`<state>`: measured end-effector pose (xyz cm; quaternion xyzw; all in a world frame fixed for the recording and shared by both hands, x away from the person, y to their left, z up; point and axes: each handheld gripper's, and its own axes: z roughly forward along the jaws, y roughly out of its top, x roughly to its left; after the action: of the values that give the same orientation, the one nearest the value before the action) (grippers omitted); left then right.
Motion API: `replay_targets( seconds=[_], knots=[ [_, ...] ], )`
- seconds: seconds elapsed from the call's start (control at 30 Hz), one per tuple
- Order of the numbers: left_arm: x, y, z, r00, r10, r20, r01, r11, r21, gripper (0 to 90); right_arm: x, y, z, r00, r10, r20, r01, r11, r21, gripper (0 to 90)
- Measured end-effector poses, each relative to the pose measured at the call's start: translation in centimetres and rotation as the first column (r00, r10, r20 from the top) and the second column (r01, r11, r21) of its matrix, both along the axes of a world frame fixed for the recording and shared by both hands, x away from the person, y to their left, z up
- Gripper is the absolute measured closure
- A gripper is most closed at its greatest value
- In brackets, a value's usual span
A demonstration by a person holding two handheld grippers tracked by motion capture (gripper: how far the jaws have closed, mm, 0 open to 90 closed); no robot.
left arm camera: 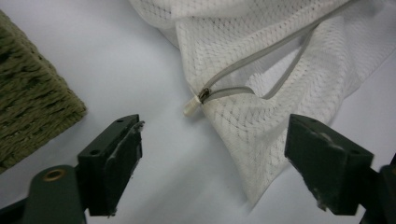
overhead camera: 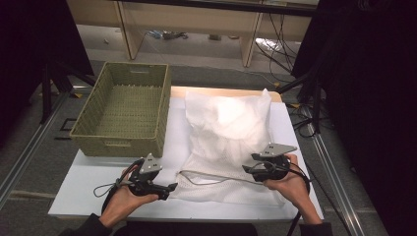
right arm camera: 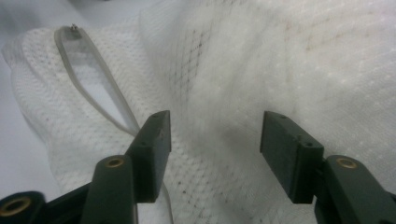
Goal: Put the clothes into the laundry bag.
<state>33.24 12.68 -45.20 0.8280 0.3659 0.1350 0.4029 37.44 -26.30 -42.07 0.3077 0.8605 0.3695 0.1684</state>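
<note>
A white mesh laundry bag (overhead camera: 227,142) stuffed with something white lies on the white table (overhead camera: 98,172). Its grey zipper (overhead camera: 216,178) runs along the near end and gapes partly open; the white pull tab (left arm camera: 191,106) lies at the bag's left corner. My left gripper (overhead camera: 169,189) sits just left of that corner, open, with nothing between its jaws. At the bag's right near corner my right gripper (overhead camera: 248,169) is open too, its fingers (right arm camera: 154,154) spread over the mesh (right arm camera: 224,116) without pressing on it. The zipper opening (right arm camera: 93,84) lies off to its left.
A green woven basket (overhead camera: 123,105), with nothing in it, stands at the table's far left; its corner (left arm camera: 32,112) is close to my left gripper. Cables and shelf legs are on the floor beyond the table. Dark stands flank both sides.
</note>
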Motion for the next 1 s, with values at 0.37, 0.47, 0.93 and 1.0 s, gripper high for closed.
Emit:
replay_targets(
  seconds=[0.37, 0.47, 0.93, 1.0],
  knots=[
    [0.2, 1.1, 0.2, 0.9987, 0.05, 0.01, -0.049, 0.9976, -0.049, 16.3, -0.5, 1.3, 0.6, 0.9958, -0.091, 0.001, 0.091, 0.993, 0.073, 26.5],
    [0.3, 1.5, 0.1, 0.999, 0.043, 0.012, -0.042, 0.9974, -0.059, 16.3, -0.7, 1.5, 0.7, 0.9957, -0.092, 0.003, 0.092, 0.992, 0.086, 24.4],
    [-1.0, 2.1, 0.3, 0.9985, 0.055, -0.004, -0.055, 0.9892, -0.136, 16.5, -3.9, 1.2, 0.4, 0.9964, -0.074, 0.041, 0.069, 0.991, 0.116, 17.5],
    [-1.6, 2.1, 0.4, 0.9991, 0.042, 0.006, -0.041, 0.9908, -0.129, 16.5, -4.4, 1.2, 0.1, 0.9982, -0.058, 0.018, 0.055, 0.989, 0.138, 17.4]
  ],
)
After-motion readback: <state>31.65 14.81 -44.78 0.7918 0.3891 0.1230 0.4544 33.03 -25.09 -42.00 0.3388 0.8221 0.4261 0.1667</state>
